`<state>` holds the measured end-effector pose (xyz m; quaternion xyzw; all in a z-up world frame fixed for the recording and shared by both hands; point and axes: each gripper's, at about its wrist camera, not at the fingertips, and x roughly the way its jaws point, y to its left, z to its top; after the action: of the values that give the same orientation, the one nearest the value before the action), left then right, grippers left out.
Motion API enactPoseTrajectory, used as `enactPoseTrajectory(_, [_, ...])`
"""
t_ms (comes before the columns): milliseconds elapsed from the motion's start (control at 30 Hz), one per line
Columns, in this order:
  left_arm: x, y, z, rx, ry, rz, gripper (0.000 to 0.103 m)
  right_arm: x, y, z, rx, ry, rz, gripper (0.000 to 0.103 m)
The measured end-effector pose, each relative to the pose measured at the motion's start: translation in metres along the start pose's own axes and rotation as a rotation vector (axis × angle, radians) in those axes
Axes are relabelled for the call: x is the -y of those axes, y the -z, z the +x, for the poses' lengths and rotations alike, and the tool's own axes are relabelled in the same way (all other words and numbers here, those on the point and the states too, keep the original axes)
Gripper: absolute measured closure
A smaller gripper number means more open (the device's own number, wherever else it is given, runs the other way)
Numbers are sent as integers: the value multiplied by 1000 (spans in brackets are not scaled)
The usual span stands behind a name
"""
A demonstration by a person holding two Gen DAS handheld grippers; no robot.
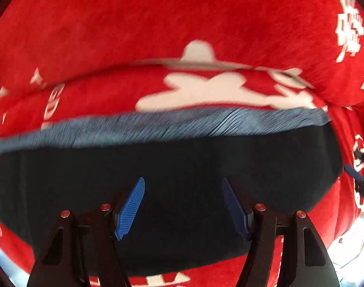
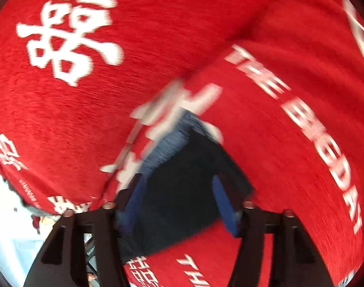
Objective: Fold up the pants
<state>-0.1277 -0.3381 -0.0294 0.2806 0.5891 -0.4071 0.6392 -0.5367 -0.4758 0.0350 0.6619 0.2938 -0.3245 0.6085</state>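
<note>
Both grippers, left gripper (image 1: 183, 205) and right gripper (image 2: 179, 201), hang spread and empty over the dark navy pants (image 1: 170, 179) lying low-centre on the red printed blanket (image 1: 134, 24), so folding looks barely begun.

Both wrist views: bright, even daylight; overexposed white patches at 4 o'clock (left view) and 8 o'clock (right view). Strong motion blur smears the red cloth (image 1: 158, 24) and its white print. Fisheye curvature and dark vignetting mark the corners.
</note>
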Motion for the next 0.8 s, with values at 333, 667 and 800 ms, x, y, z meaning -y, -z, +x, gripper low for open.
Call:
enactPoseTrajectory(333, [-2, 12, 7, -14, -85, -9, 34, 19, 9, 7, 49, -96, 91, 102])
enactPoseTrajectory(667, [-14, 9, 18, -5, -102, -23, 34, 56, 38, 22, -39, -166, 181, 62])
enactPoseTrajectory(800, [-10, -14, 27, 34, -137, -25, 29, 45, 26, 54, -55, -159, 203, 88])
